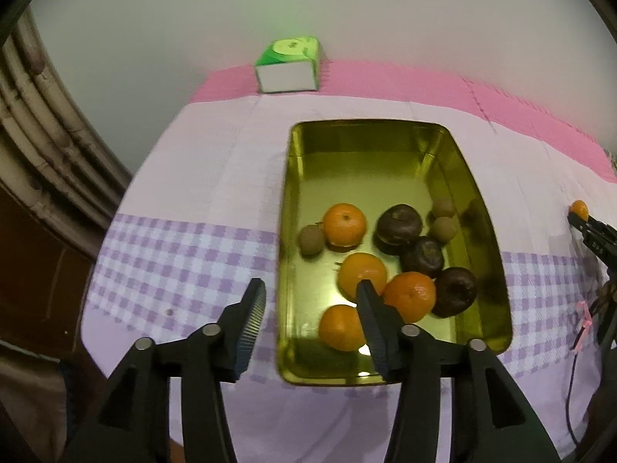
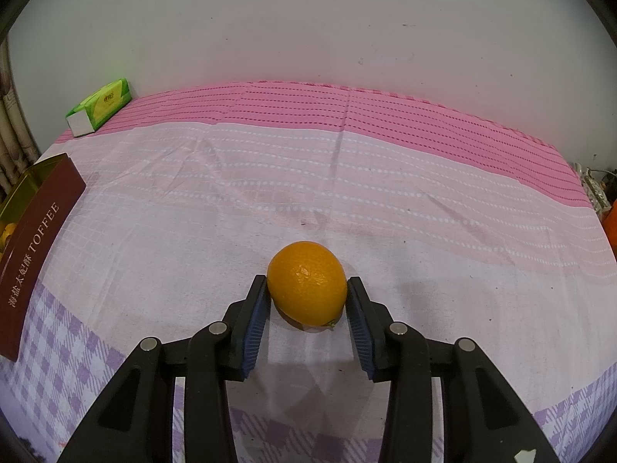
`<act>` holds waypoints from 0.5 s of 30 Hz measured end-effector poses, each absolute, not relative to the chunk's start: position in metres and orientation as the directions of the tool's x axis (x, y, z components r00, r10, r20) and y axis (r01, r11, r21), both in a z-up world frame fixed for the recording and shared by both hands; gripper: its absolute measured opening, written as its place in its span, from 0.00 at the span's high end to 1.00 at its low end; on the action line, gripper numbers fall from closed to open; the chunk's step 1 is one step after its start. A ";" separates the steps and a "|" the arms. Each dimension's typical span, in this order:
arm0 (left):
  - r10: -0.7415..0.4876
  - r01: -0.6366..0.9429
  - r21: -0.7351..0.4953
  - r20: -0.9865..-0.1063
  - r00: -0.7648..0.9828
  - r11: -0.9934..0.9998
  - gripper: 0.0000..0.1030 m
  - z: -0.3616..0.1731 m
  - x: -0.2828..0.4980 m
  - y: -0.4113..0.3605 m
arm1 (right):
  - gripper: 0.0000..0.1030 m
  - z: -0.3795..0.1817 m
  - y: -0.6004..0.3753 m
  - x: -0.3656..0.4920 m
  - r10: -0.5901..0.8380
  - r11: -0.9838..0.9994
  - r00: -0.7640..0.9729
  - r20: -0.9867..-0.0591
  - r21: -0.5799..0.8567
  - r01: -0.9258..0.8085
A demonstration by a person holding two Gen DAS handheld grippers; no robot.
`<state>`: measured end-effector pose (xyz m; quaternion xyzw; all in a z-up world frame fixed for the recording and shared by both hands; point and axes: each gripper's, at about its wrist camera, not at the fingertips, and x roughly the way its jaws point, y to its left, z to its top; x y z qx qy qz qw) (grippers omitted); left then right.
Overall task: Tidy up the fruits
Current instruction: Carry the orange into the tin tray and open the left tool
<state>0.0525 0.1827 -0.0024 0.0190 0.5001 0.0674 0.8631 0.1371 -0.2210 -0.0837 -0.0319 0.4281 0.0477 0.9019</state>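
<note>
Gold tin [image 1: 293, 231], rectangular, open, on a tabletop under a pink, white and lilac-check cloth [image 1: 193, 193]; its maroon outer wall reads TOFFEE in the right wrist view. Contents: four orange citrus fruits [image 1: 344, 223], three dark purple-brown round fruits [image 1: 399, 222], three small tan round fruits [image 1: 310, 240], all gathered toward the near end. Left hand-held gripper [image 1: 310, 289]: raised over the tin's near left corner, fingers spread, nothing between them. Right hand-held gripper [image 2: 307, 289]: pinching one further orange fruit [image 2: 307, 283] between its blue pads, the fruit resting on the cloth, well apart from the tin. Green and white carton [image 1: 288, 65]: at the far edge by the wall.
</note>
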 end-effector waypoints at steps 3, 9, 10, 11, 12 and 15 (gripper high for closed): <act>0.152 -0.113 0.110 -0.850 0.504 0.988 0.48 0.001 0.047 0.188 | 0.63 -0.084 -0.221 0.137 0.057 0.993 0.629 -0.775 -0.019 -0.113; 0.172 -0.130 0.122 -0.838 0.518 0.984 0.45 0.002 0.034 0.194 | 0.64 -0.084 -0.222 0.138 0.054 0.993 0.630 -0.775 -0.023 -0.114; 0.176 -0.132 0.125 -0.838 0.516 0.983 0.45 0.002 0.032 0.194 | 0.64 -0.084 -0.223 0.138 0.056 0.993 0.630 -0.775 -0.021 -0.114; 0.180 -0.136 0.127 -0.839 0.513 0.983 0.44 0.000 0.030 0.195 | 0.64 -0.084 -0.223 0.137 0.057 0.993 0.630 -0.775 -0.020 -0.114; 0.181 -0.138 0.127 -0.841 0.511 0.982 0.44 0.000 0.030 0.197 | 0.65 -0.084 -0.222 0.137 0.058 0.993 0.630 -0.774 -0.020 -0.116; 0.178 -0.149 0.118 -0.844 0.505 0.982 0.44 -0.002 0.026 0.201 | 0.66 -0.084 -0.222 0.136 0.061 0.993 0.630 -0.774 -0.018 -0.119</act>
